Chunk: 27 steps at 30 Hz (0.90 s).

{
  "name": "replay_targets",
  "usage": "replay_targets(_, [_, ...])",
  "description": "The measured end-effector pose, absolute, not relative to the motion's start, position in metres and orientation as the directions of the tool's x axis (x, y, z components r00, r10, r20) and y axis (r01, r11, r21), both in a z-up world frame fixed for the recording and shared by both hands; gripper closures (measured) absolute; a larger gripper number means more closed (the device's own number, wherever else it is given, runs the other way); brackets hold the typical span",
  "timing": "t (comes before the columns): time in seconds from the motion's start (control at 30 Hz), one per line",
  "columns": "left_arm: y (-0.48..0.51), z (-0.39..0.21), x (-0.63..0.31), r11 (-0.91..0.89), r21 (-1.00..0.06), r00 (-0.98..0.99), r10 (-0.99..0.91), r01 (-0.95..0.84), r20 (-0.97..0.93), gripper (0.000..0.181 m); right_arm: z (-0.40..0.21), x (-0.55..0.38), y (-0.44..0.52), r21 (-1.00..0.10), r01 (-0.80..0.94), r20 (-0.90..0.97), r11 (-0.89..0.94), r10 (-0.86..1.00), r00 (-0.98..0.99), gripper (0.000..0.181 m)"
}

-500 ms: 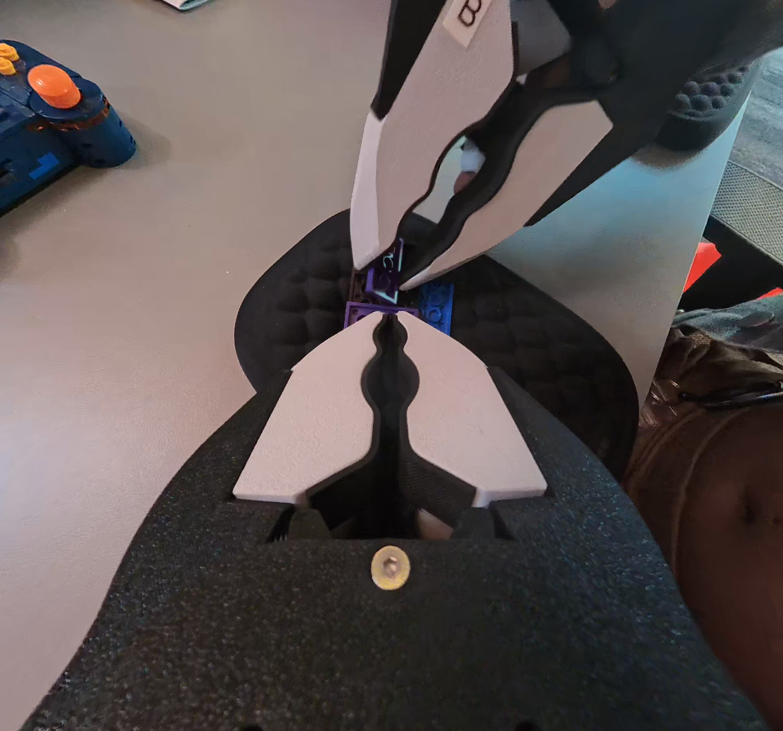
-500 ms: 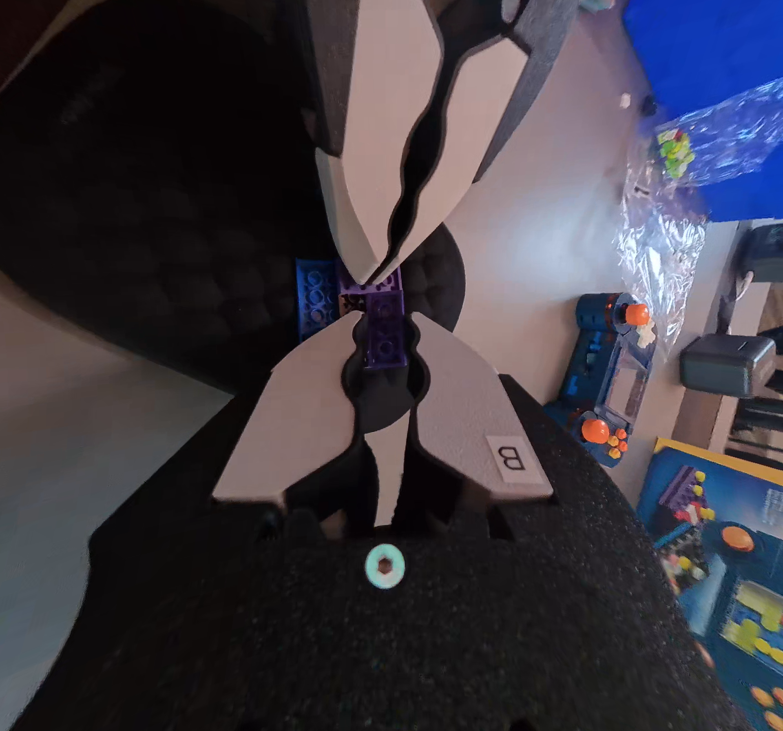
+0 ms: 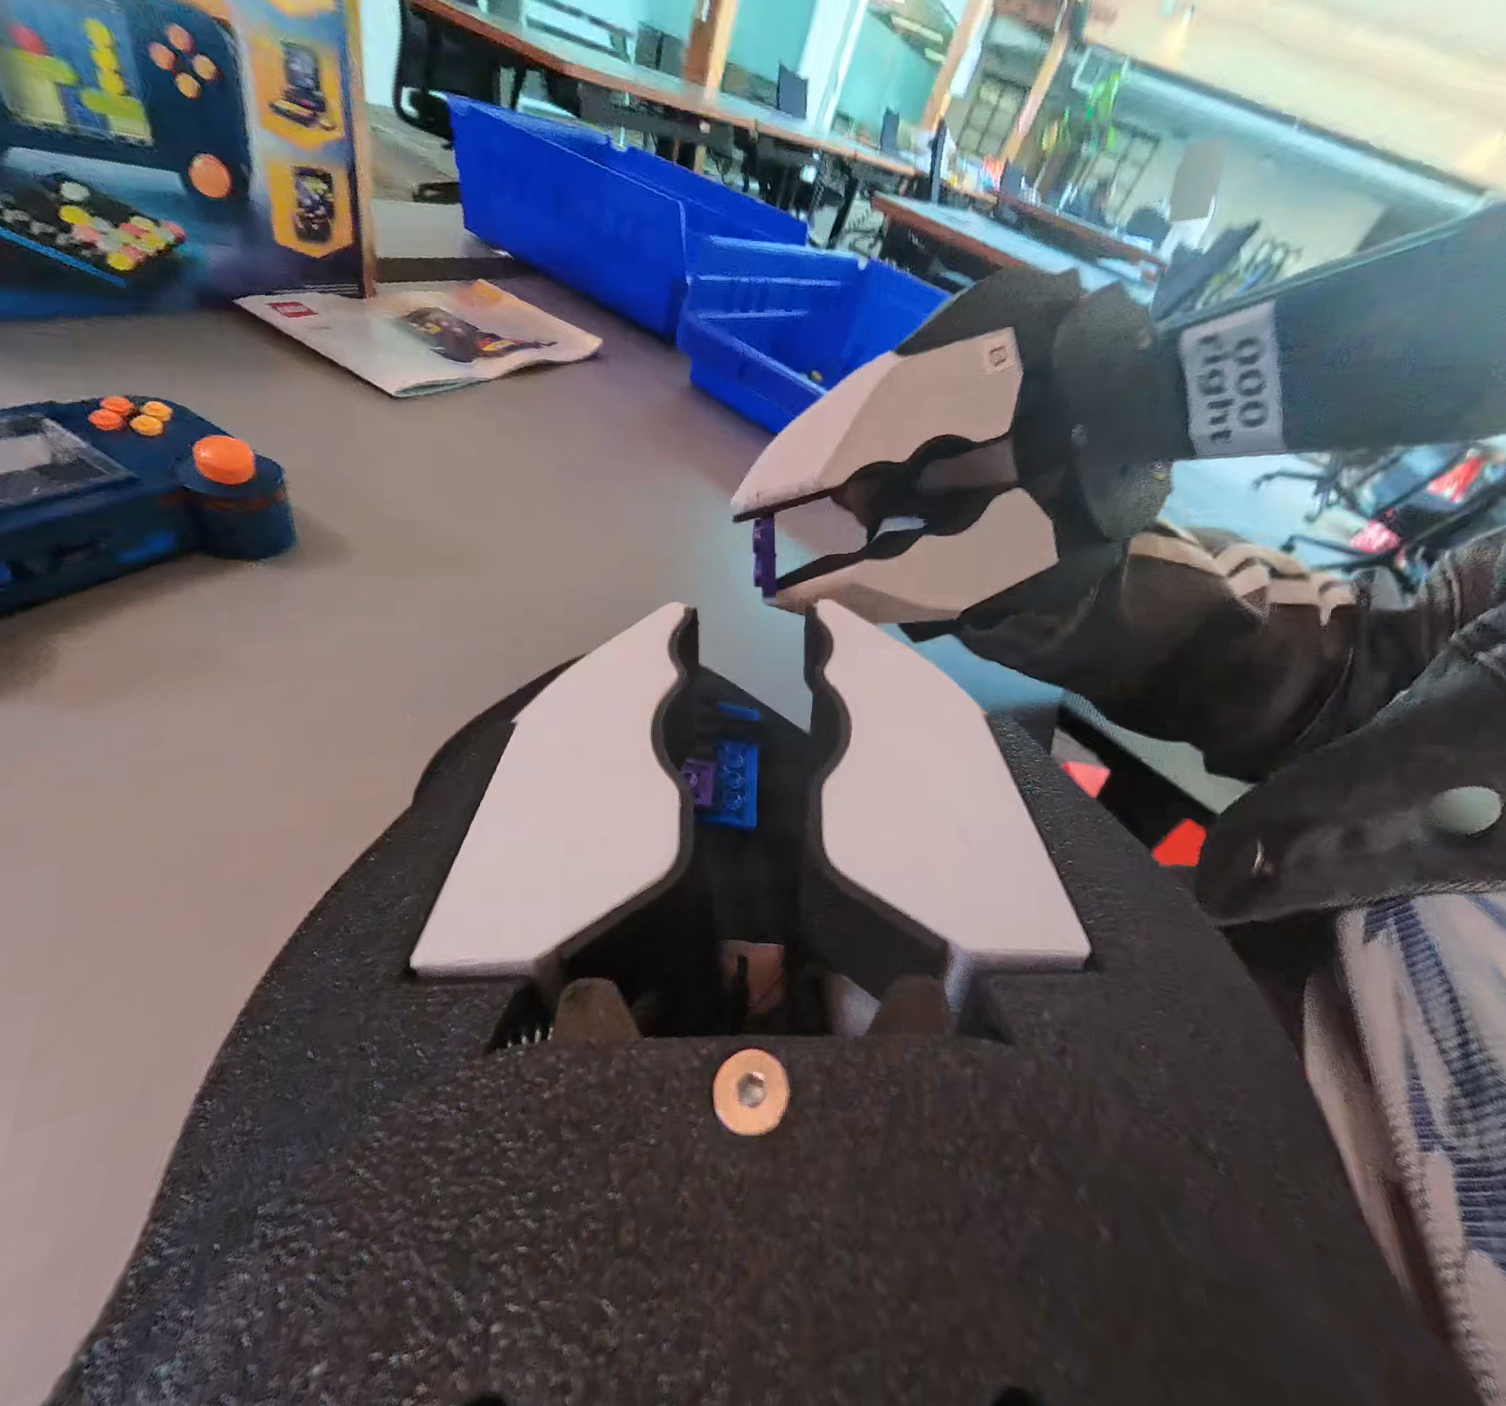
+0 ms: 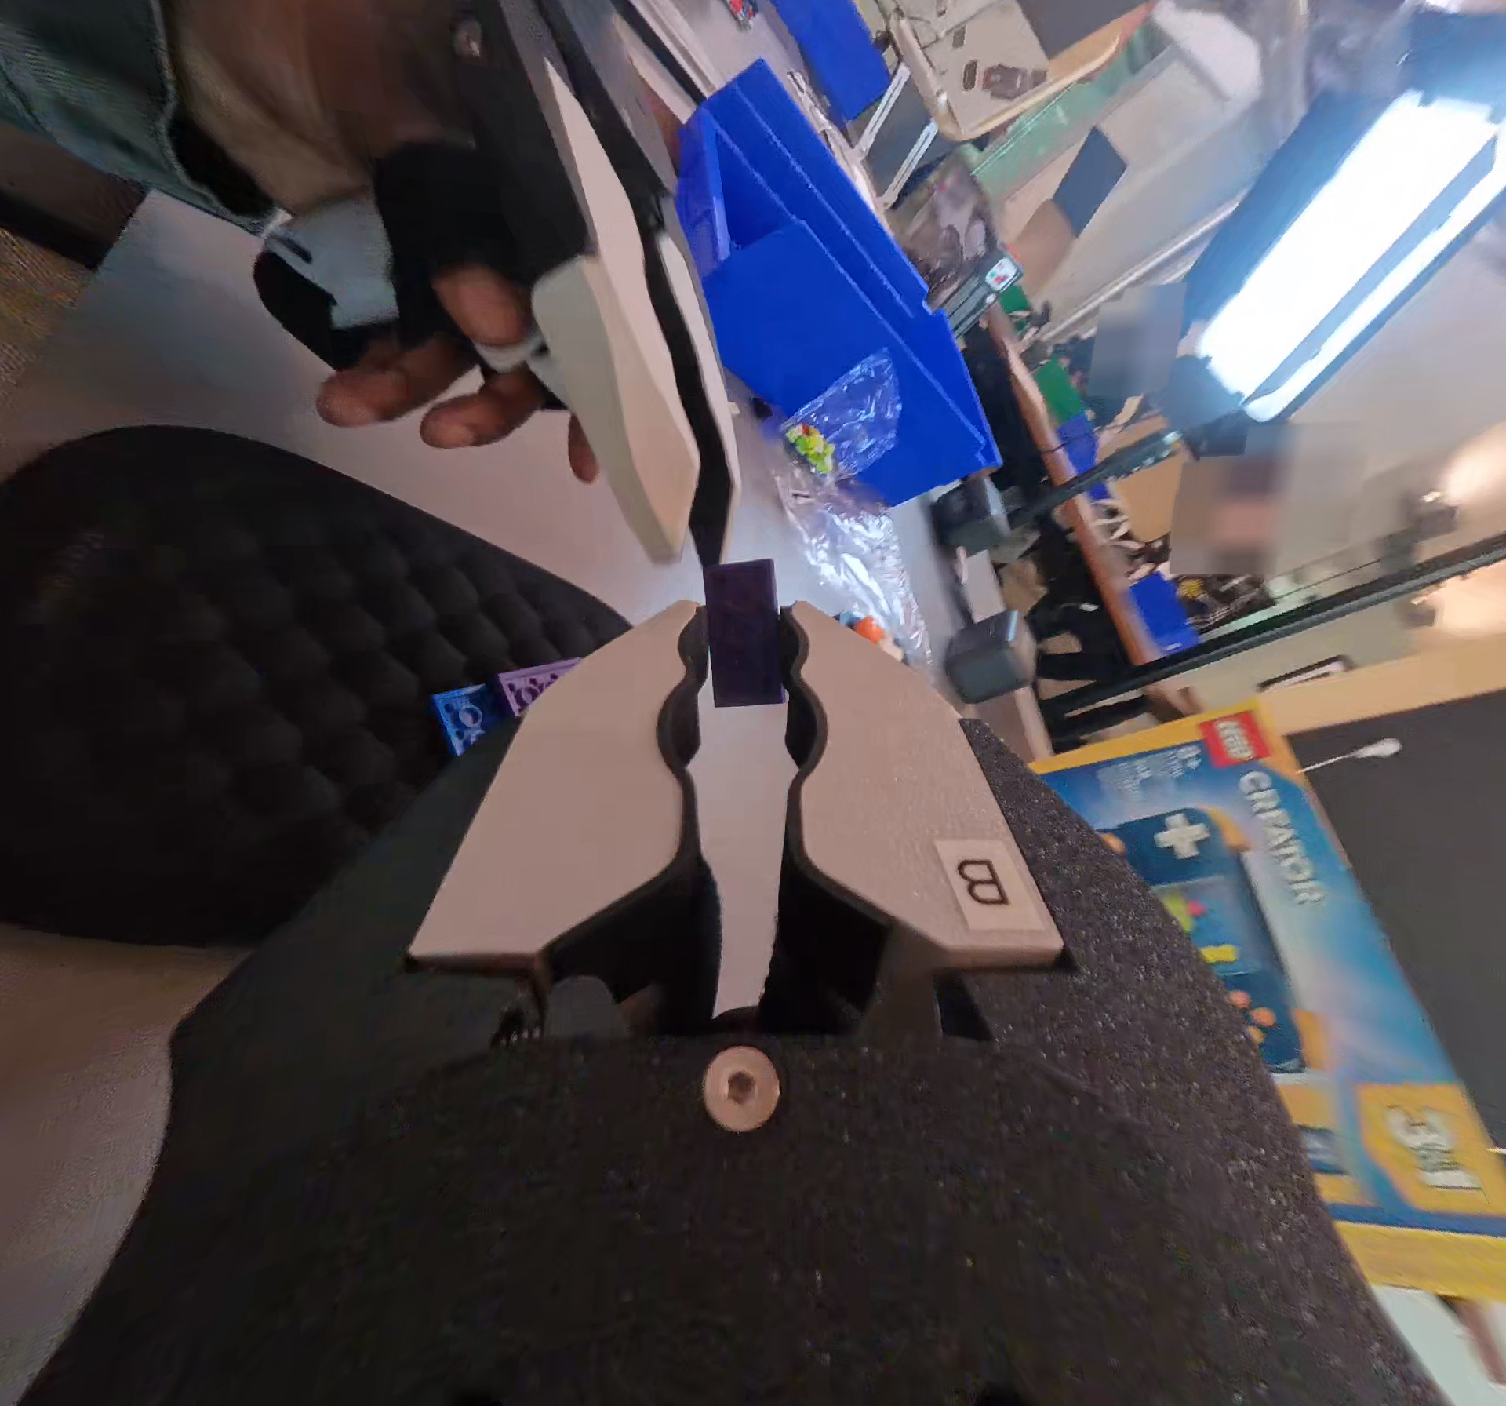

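- Dark purple flat plastic brick plate (image 4: pixel 743 654): pinched edge-on between the two white fingertips of the right gripper (image 4: pixel 743 617), lifted clear of the grey table (image 3: pixel 505 519); seen from the left wrist view as a thin purple sliver (image 3: pixel 764 557) at that gripper's tips.
- Left gripper (image 3: pixel 750 617): white fingers spread apart, nothing between them, tips just beside the held plate.
- Black dimpled foam pad (image 4: pixel 204 674): lies on the table under both grippers, at its near edge.
- Blue studded brick (image 3: pixel 736 784) and lighter purple studded plate (image 3: pixel 699 780): rest side by side, touching, on the pad, below the left gripper's gap.
- Dark blue brick-built handheld console model (image 3: pixel 122 495) with orange buttons: on the table at left, well apart.
- Printed cardboard toy box (image 3: pixel 179 103), blue and yellow, brand lettering present: stands behind the console.
- Folded instruction booklet (image 3: pixel 424 336): flat on the table beside the box.
- Blue plastic bins (image 3: pixel 652 242): far side of the table.
- Clear plastic bag (image 4: pixel 839 454) with small coloured pieces: beside the bins.
- Lettered white sticker (image 4: pixel 986 882): on the right gripper's finger.
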<state>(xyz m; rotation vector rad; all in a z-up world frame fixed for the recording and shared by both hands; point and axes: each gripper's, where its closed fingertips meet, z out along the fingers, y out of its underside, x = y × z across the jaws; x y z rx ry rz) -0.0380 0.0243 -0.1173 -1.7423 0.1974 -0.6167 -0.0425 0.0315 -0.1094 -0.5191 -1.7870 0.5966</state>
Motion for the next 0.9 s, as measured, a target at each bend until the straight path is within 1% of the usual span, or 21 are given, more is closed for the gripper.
replay_targets(0.07, [0.027,-0.113,-0.035,-0.215,-0.963,0.862,-0.444,0.163,0.246,0.16,-0.107,-0.043,0.027,-0.572,0.056,0.787,0.819,0.566,-0.244,0.165])
replay_targets(0.13, [0.027,-0.101,-0.038,-0.129,-0.98,0.881,-0.432,0.152,0.193,0.175,-0.111,-0.043,0.024,-0.529,0.058,0.813,0.847,0.525,-0.25,0.165])
replay_targets(0.2, [0.023,-0.103,-0.036,-0.154,-0.983,0.878,-0.451,0.101,0.161,0.179,-0.113,-0.043,0.021,-0.534,0.049,0.812,0.844,0.528,-0.248,0.165])
replay_targets(0.27, [0.021,-0.101,-0.042,-0.151,-0.986,0.89,-0.437,0.072,0.132,0.179,-0.11,-0.044,0.018,-0.592,0.02,0.784,0.806,0.581,-0.219,0.164])
replay_targets(0.33, [0.02,-0.088,-0.082,-0.076,-0.995,0.952,-0.293,0.064,0.084,0.179,-0.108,-0.044,0.024,-0.672,0.009,0.729,0.741,0.663,-0.168,0.163])
replay_targets(0.43, [0.003,-0.055,-0.181,0.046,-0.996,0.997,0.01,0.074,0.074,0.179,-0.117,-0.041,0.034,-0.773,0.008,0.626,0.634,0.765,-0.15,0.163])
replay_targets(0.5, [-0.019,-0.033,-0.257,0.107,-0.993,0.97,0.234,0.044,0.068,0.179,-0.121,-0.039,0.038,-0.8,0.01,0.592,0.6,0.792,-0.153,0.165])
replay_targets(0.53, [-0.03,-0.027,-0.292,0.12,-0.991,0.945,0.314,0.05,0.086,0.179,-0.121,-0.039,0.04,-0.807,0.014,0.582,0.591,0.799,-0.154,0.165])
replay_targets(0.6, [-0.044,-0.029,-0.349,0.109,-0.986,0.9,0.407,0.124,0.158,0.179,-0.121,-0.04,0.043,-0.826,0.016,0.554,0.563,0.818,-0.151,0.165])
replay_targets(0.67, [-0.045,-0.045,-0.386,0.067,-0.972,0.873,0.43,0.226,0.232,0.179,-0.123,-0.04,0.045,-0.845,0.019,0.526,0.535,0.836,-0.157,0.165])
replay_targets(0.7, [-0.044,-0.055,-0.397,0.027,-0.96,0.863,0.431,0.279,0.263,0.177,-0.124,-0.039,0.047,-0.851,0.027,0.515,0.525,0.843,-0.157,0.165])
replay_targets(0.73, [-0.044,-0.059,-0.404,0.015,-0.949,0.852,0.436,0.314,0.289,0.168,-0.125,-0.039,0.049,-0.855,0.033,0.507,0.518,0.848,-0.156,0.165])
replay_targets(0.8, [-0.046,-0.058,-0.413,0.043,-0.941,0.838,0.443,0.336,0.319,0.144,-0.124,-0.038,0.052,-0.867,0.025,0.489,0.498,0.859,-0.15,0.165])
replay_targets(0.83, [-0.048,-0.054,-0.415,0.064,-0.94,0.831,0.451,0.335,0.326,0.138,-0.122,-0.037,0.053,-0.877,0.015,0.474,0.481,0.868,-0.147,0.165])
replay_targets(0.9, [-0.052,-0.044,-0.415,0.106,-0.95,0.833,0.46,0.293,0.308,0.134,-0.118,-0.036,0.054,-0.899,-0.003,0.432,0.437,0.889,-0.151,0.165])
